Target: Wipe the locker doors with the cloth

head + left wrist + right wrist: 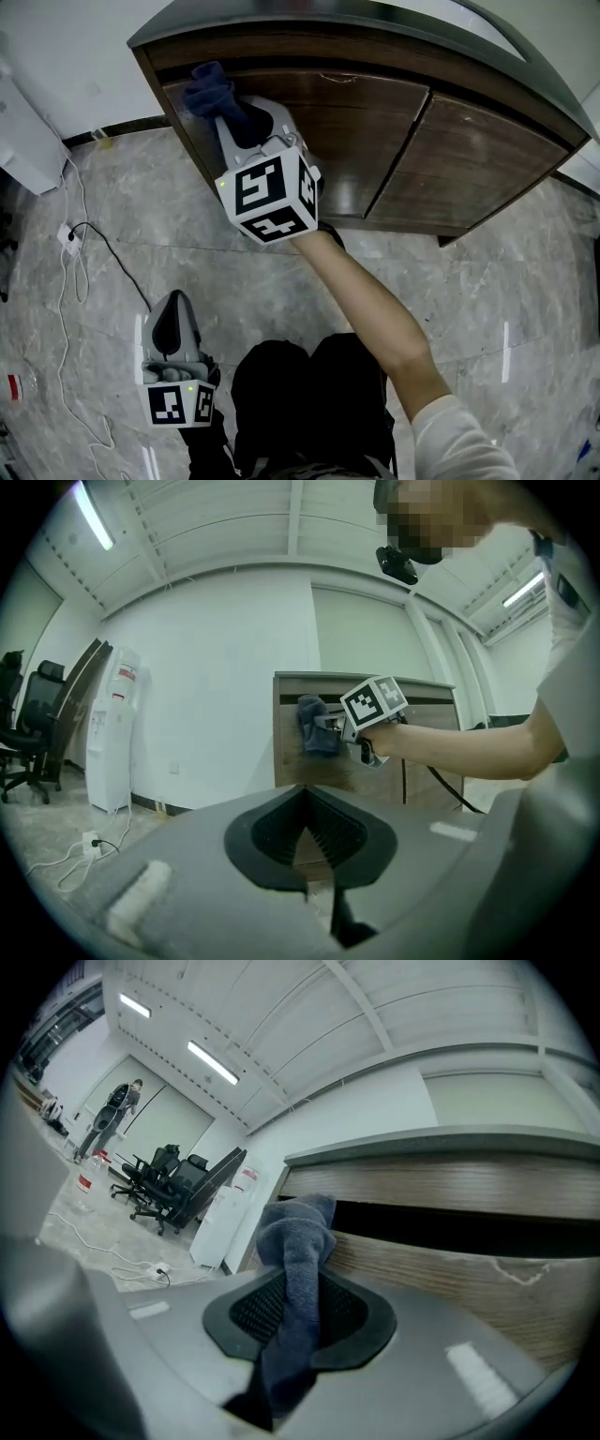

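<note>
A brown wooden locker with a grey top [375, 23] has two doors. My right gripper [236, 111] is shut on a dark blue cloth [214, 92] and holds it against the upper left corner of the left door [361, 141]. In the right gripper view the cloth [298, 1241] runs between the jaws [300, 1312] and bunches up at the door's top edge [469, 1265]. My left gripper [172, 317] hangs low over the floor, away from the locker, its fingers together with nothing in them. The left gripper view shows the right gripper [328, 726] with the cloth [317, 726] on the door.
The right door [469, 159] stands beside the left one. A white appliance [26, 141] stands left of the locker. A power strip [68, 237] and a cable [112, 258] lie on the marble floor. A water dispenser [112, 728] and office chairs [28, 724] stand farther left.
</note>
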Demonstrator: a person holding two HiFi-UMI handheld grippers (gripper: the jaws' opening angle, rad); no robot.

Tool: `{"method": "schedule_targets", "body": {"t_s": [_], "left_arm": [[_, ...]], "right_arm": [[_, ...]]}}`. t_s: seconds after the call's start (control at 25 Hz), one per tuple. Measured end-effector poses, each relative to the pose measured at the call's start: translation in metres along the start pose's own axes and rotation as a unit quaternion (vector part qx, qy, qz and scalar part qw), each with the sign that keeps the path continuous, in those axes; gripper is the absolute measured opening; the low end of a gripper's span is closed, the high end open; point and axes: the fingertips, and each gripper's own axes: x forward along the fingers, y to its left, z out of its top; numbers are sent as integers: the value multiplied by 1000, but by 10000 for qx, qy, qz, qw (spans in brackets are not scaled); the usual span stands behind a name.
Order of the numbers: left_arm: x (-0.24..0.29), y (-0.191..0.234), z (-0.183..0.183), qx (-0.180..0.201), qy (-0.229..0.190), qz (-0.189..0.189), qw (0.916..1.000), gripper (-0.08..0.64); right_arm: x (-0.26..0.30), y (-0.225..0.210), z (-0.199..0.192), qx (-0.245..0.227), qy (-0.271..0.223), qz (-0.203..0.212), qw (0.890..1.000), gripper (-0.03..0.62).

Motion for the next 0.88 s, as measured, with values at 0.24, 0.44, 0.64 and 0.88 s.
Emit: {"method": "schedule_targets", "body": {"t_s": [0.24, 0.44, 0.64, 0.88], "left_arm": [[5, -23, 4, -64, -76, -209, 9997, 0], [8, -35, 3, -24, -68, -299, 9995, 0], [4, -44, 2, 33, -71, -299, 9995, 0], [3, -59, 1, 69, -44, -349, 9994, 0]], "right_arm": [[-26, -34, -9, 23, 56, -263, 9996, 78], [-40, -56, -15, 75, 60, -446, 9990, 78], [-59, -78, -20, 20, 57, -574, 9983, 78], [-88, -111, -30, -45, 85, -806, 9967, 78]]}}
